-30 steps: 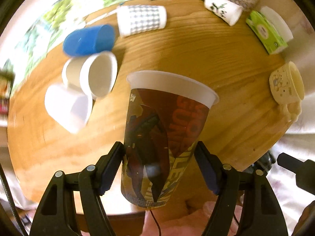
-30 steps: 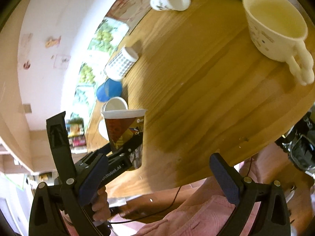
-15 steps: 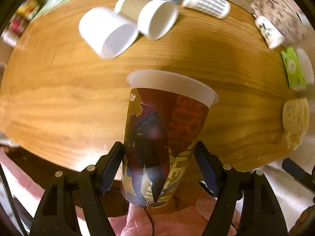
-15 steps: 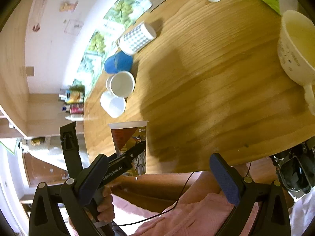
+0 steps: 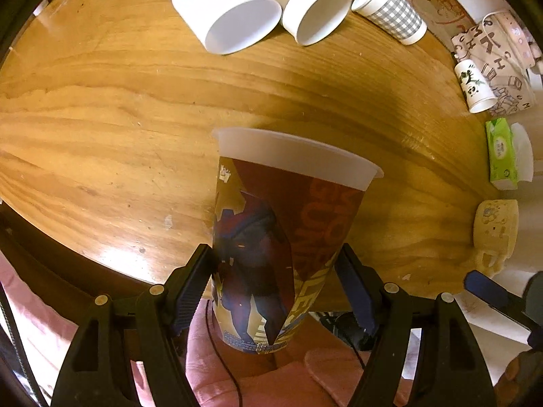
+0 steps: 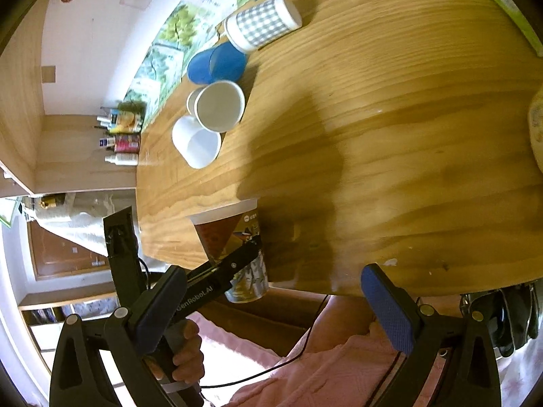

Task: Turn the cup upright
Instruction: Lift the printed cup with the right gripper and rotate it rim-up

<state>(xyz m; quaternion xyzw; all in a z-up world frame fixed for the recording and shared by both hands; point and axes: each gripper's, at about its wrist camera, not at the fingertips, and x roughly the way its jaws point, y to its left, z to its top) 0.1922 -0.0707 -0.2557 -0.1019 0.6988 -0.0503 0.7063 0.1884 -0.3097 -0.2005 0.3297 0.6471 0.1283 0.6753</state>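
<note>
My left gripper (image 5: 275, 285) is shut on a tall printed paper cup (image 5: 278, 237) with a white rim. It grips the cup's lower half and holds it in the air over the near edge of the round wooden table (image 5: 101, 118). The cup also shows in the right wrist view (image 6: 237, 247), rim toward the table. My right gripper (image 6: 271, 305) is open and empty, off the table's near edge beside the left gripper.
Several cups lie on their sides at the far side: a white cup (image 5: 227, 10), a brown-sleeved cup (image 5: 305, 6), a checked cup (image 5: 390, 10) and a blue cup (image 6: 217, 62). A cream mug (image 5: 495, 234), a green tissue pack (image 5: 502, 152) and a small printed cup (image 5: 475, 86) sit at the right.
The left gripper has swung with the printed cup, so the lying cups slid from the left toward the top. The right gripper turned, and the cream mug left its view.
</note>
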